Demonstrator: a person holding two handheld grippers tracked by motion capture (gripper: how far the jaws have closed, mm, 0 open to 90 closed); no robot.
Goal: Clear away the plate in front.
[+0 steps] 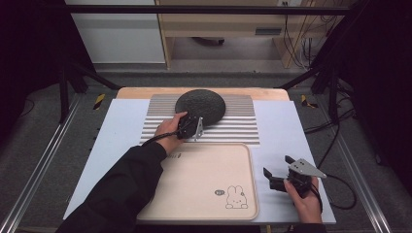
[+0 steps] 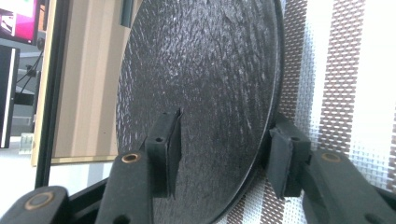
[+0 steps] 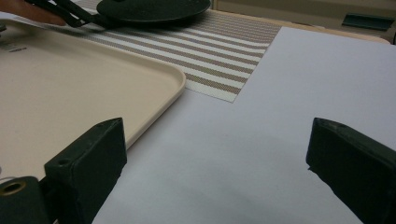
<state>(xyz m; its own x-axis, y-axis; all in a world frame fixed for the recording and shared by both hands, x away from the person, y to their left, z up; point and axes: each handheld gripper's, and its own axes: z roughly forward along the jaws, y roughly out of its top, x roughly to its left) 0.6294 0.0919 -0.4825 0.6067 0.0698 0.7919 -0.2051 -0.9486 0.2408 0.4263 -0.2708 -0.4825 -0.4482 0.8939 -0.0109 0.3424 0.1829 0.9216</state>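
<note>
Plate (image 2: 205, 93), black, round, rough-textured: rim sits between the jaws of the left gripper (image 1: 190, 127), one pad over the top face, the other under the edge against the mat. Whether the pads (image 2: 163, 154) press or merely bracket the rim cannot be told; the upper pad looks touching or very nearly so.

Location: far half of the table, on the striped placemat (image 1: 233, 124), overhanging none of it as seen from the high view.

Left hand (image 1: 167, 131): at the plate's near-left edge, forearm in a dark sleeve.

Right gripper (image 1: 284, 175): jaws spread wide, holding nothing, resting over the pale blue table cover (image 1: 291, 126) to the right of the tray.

Tray (image 1: 204, 179), beige, rabbit drawing in one corner (near right): just in front of the placemat, bare.

Step in hand, as judged: securing a grip on the rim. Next move likely calls for a firm pinch, then a level lift so the plate does not tip or slip, possibly toward the tray.
</note>
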